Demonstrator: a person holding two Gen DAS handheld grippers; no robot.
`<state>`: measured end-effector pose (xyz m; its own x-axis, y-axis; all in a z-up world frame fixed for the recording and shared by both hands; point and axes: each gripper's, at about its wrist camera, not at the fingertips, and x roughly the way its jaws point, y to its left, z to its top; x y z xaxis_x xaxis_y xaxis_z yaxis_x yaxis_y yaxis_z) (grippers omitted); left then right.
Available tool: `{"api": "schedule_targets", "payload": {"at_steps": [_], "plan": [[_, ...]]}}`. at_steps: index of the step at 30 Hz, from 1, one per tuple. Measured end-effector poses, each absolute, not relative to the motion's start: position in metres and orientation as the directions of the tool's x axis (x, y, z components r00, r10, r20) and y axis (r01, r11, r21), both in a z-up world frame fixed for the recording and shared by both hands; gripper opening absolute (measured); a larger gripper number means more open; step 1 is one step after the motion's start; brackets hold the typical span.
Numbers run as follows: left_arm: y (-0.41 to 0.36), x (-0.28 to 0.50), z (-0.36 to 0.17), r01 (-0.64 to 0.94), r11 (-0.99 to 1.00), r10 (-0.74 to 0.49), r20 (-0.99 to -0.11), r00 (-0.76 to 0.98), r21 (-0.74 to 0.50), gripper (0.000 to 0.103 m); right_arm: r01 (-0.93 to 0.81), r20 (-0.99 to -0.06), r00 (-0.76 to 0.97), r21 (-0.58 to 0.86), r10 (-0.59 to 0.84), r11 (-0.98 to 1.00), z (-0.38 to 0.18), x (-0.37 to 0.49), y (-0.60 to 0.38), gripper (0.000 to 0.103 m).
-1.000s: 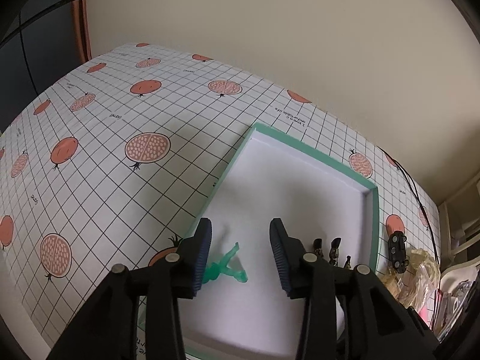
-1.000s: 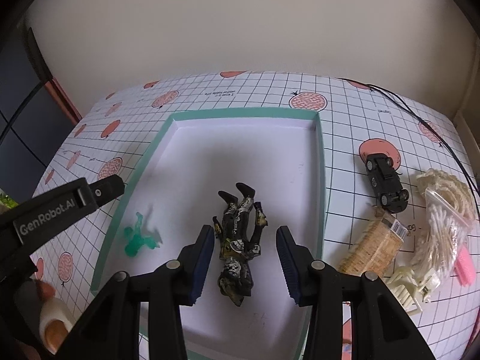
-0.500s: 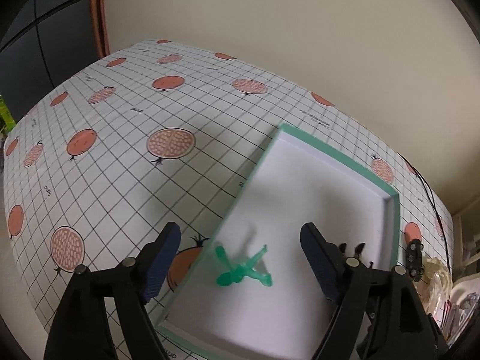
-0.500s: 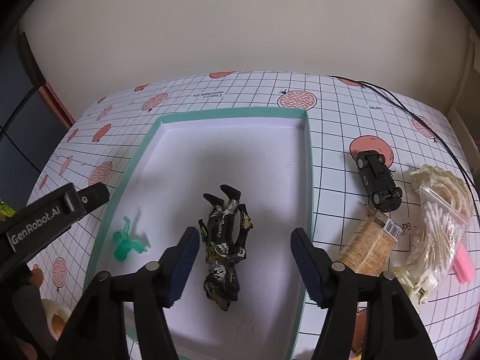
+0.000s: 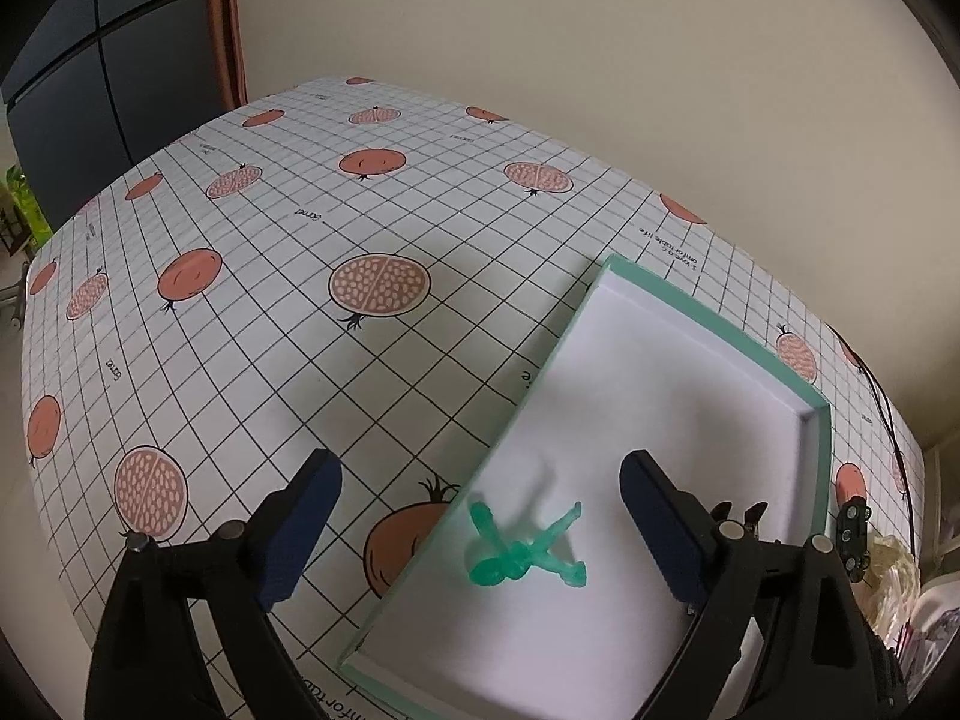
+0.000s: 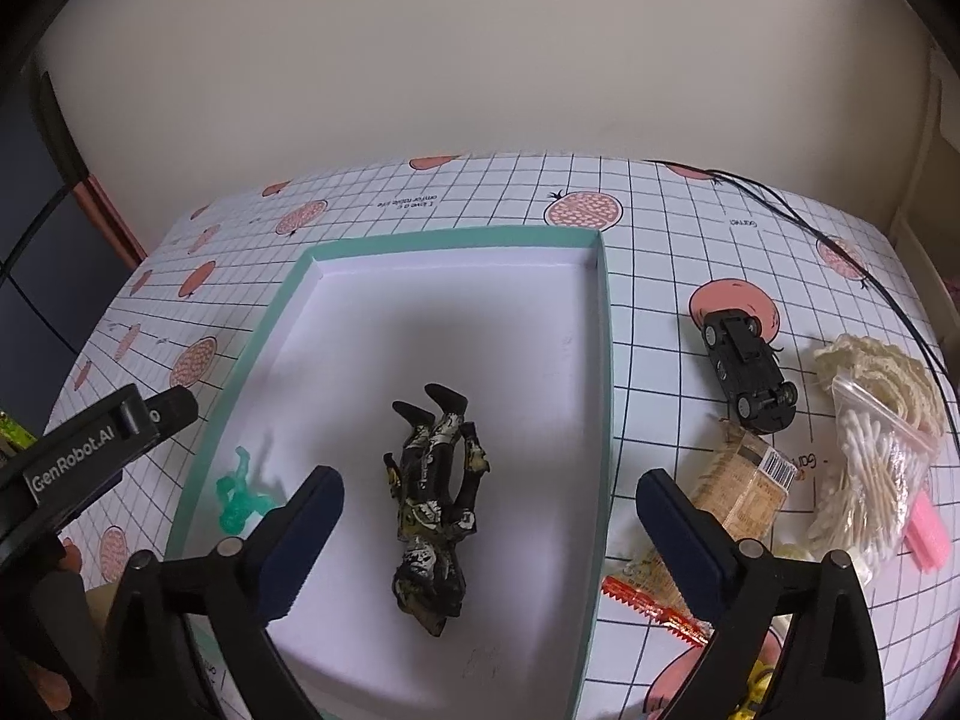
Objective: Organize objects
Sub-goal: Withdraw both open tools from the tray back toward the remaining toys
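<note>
**Two Toy Figures Lie in the Tray, Both Grippers Empty**

While both grippers hang above the counter (image 5: 252,276) with its pomegranate-print cloth, a shallow white tray (image 6: 456,237) with a teal rim holds two toys. Lying flat on the tray floor near its left rim is the green figure (image 5: 522,546), which sits between the spread jaws of the left gripper (image 5: 480,525) without touching either. Near the middle of the tray lies the dark figure (image 6: 435,498), boots pointing toward the far wall; the right gripper (image 6: 489,525) hangs over it with jaws wide apart, pinching nothing. Outside the tray, on the right, a black toy car (image 6: 750,369) rests upside down, wheels up. Near it sit a bag of cotton swabs (image 6: 870,474), a cream crochet piece (image 6: 870,369) and a wrapped snack (image 6: 741,486).
</note>
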<state>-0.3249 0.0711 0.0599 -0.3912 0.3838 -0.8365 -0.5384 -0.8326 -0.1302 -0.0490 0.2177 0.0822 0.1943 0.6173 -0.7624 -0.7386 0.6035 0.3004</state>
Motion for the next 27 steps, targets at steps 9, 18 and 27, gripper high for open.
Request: {"api": "schedule_targets", "payload": {"at_steps": [9,18,27], "plan": [[0.074,-0.323,0.058,-0.557,-0.823,0.383,-0.832,-0.402,-0.110,0.094,-0.741,-0.758,0.223,0.277,0.613,0.612,0.081,-0.047,0.217,0.103],[0.075,-0.313,0.078,-0.608,-0.783,0.442,-0.804,-0.397,-0.130,0.094,-0.745,-0.733,0.209,0.308,0.647,0.591,0.100,-0.043,0.206,0.103],[0.083,-0.276,0.109,-0.740,-0.652,0.566,-0.756,-0.329,-0.166,0.094,-0.731,-0.706,0.235,0.325,0.668,0.600,0.131,-0.021,0.167,0.103]]}}
